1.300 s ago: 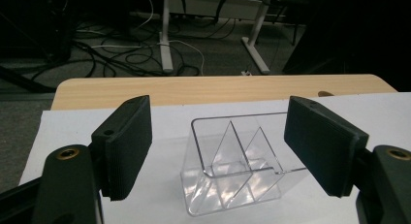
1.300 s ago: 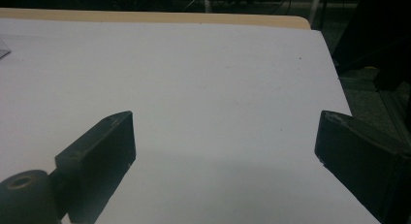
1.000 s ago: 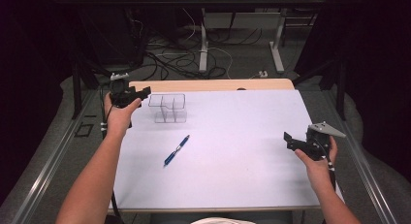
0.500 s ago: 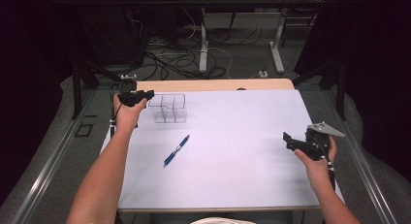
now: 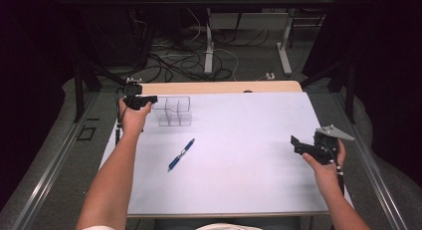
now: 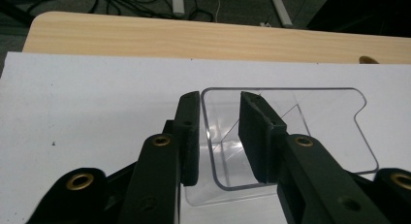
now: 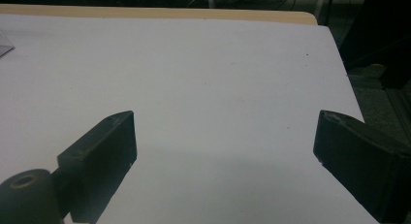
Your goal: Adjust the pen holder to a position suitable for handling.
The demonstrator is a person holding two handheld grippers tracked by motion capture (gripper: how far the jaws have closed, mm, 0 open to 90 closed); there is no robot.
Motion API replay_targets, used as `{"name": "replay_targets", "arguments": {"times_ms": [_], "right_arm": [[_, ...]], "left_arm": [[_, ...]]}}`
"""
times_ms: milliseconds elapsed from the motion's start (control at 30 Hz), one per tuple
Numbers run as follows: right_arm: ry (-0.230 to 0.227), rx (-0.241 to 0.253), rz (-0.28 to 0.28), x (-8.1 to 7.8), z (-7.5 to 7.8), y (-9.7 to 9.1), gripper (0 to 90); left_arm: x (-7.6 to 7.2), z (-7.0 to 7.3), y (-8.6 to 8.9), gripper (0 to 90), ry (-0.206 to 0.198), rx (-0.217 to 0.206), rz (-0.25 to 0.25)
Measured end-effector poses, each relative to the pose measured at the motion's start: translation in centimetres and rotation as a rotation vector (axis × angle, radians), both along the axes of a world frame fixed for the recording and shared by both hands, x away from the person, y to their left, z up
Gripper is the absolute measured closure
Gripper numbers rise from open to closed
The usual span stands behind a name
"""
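Note:
A clear plastic organiser (image 5: 174, 112) with inner dividers stands at the back left of the white sheet (image 5: 249, 140). My left gripper (image 5: 149, 98) is at its left end. In the left gripper view the two jaws straddle the end wall of the organiser (image 6: 310, 122), one outside and one inside. My left gripper (image 6: 219, 100) has just been closing, and a small gap still shows on both sides of the wall. A blue pen (image 5: 181, 154) lies loose on the sheet, nearer the person. My right gripper (image 5: 294, 142) is held at the right, its jaws wide open (image 7: 225, 132) over bare sheet.
The white sheet covers a light wooden table (image 5: 224, 86), whose far strip shows behind the organiser. Cables and table legs (image 5: 209, 46) lie on the floor beyond. Metal rails (image 5: 45, 175) run along both sides of the table.
The left hand has shifted right and slightly down to the organiser's end, and its jaws have narrowed around the wall. The right hand and the pen have not moved.

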State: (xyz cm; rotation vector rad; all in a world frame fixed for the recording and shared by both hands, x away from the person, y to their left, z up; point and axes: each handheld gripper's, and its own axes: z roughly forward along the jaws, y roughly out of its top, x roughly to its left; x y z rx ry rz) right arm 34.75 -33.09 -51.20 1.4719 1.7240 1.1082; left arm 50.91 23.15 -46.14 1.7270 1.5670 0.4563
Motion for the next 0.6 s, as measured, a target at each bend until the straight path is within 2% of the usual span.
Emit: {"name": "replay_targets", "arguments": {"times_ms": [167,267,367,600], "right_arm": [[0.003,0.000,0.000,0.00,-0.03,0.01,8.1],[0.004,0.003,-0.001,-0.01,-0.03,0.04,8.2],[0.005,0.004,-0.002,-0.02,-0.04,0.05,8.3],[0.001,-0.002,0.004,0.01,-0.04,0.02,8.2]], "left_arm": [[0.14,-0.40,-0.08,75.0,0.022,0.008,0.007],[0.18,-0.48,-0.13,77.3,0.049,0.025,0.003],[0.24,-0.63,-0.22,78.7,0.050,0.025,0.010],[0.30,-0.81,-0.33,81.6,0.081,0.038,0.008]]}}
